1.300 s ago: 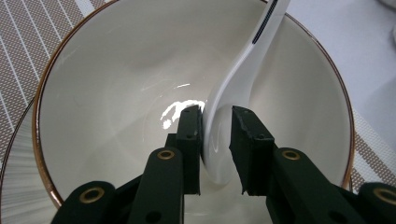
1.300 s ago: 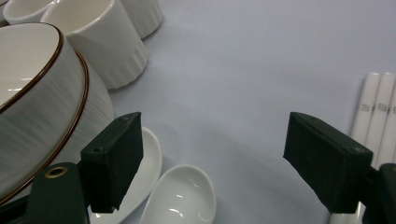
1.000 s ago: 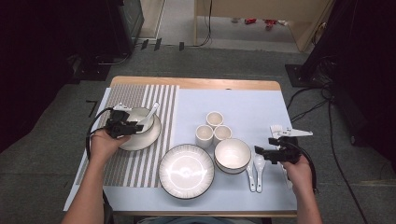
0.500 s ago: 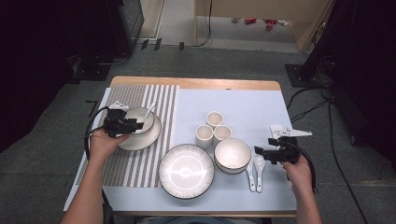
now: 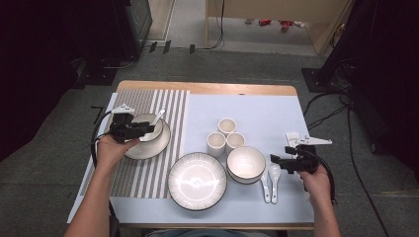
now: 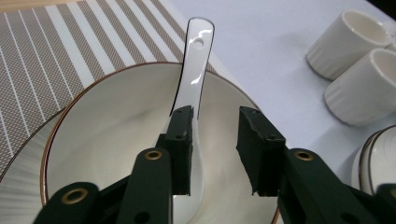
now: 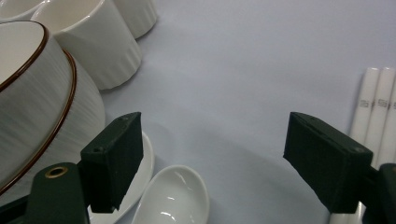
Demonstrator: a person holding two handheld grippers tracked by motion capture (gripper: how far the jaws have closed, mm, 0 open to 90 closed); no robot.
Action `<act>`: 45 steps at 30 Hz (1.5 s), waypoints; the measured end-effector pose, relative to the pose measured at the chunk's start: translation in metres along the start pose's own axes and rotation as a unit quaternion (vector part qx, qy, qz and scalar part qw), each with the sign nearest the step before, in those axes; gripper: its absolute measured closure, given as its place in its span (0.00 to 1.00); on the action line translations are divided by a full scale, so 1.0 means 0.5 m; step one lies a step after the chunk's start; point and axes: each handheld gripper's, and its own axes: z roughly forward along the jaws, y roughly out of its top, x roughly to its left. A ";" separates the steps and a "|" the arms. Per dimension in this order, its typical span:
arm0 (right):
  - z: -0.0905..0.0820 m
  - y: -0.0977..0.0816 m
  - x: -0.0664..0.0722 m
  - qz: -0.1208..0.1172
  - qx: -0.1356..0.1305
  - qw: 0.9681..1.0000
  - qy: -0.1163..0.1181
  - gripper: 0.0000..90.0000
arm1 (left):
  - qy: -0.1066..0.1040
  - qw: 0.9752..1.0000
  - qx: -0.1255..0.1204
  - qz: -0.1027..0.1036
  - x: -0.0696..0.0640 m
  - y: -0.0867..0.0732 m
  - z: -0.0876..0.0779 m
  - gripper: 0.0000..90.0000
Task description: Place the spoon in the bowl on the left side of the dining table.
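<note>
Feared trouble at the squeeze itself. Found the left gripper (image 6: 215, 116) low over the bowl (image 6: 107, 121), jaws narrow and just been closing, yet not clamped: caught the spoon (image 6: 194, 65) between them, lying against one pad, with a clear gap before the other. Judged an off-centre close likely to shove the slick handle sideways along the rim, rock the bowl on its plate (image 6: 23, 154), or win only a thin pinch, risking a slip and a chip on lifting. Noted white glazed ceramic, glossy, with a small hole near the handle's end; saw it slanted inside the bowl, handle over the far rim, above the striped placemat (image 6: 56, 42). Left the right gripper (image 7: 212, 123) gaping wide, holding nothing, over two spoons (image 7: 173, 196).
</note>
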 end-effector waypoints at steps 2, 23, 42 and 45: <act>-0.002 0.000 -0.002 0.002 -0.001 1.000 -0.001 0.22 | 0.008 1.000 0.005 0.007 -0.004 0.000 0.001 0.84; -0.003 0.002 -0.004 0.001 -0.001 1.000 -0.005 0.22 | 0.004 1.000 0.023 0.012 -0.009 0.021 0.033 0.98; 0.008 0.004 0.004 -0.008 0.004 1.000 -0.002 0.22 | 0.002 0.999 0.038 -0.001 -0.003 0.028 0.061 0.96; 0.005 0.003 0.002 -0.004 0.003 1.000 -0.004 0.22 | 0.000 0.999 0.038 -0.004 0.000 0.027 0.062 0.93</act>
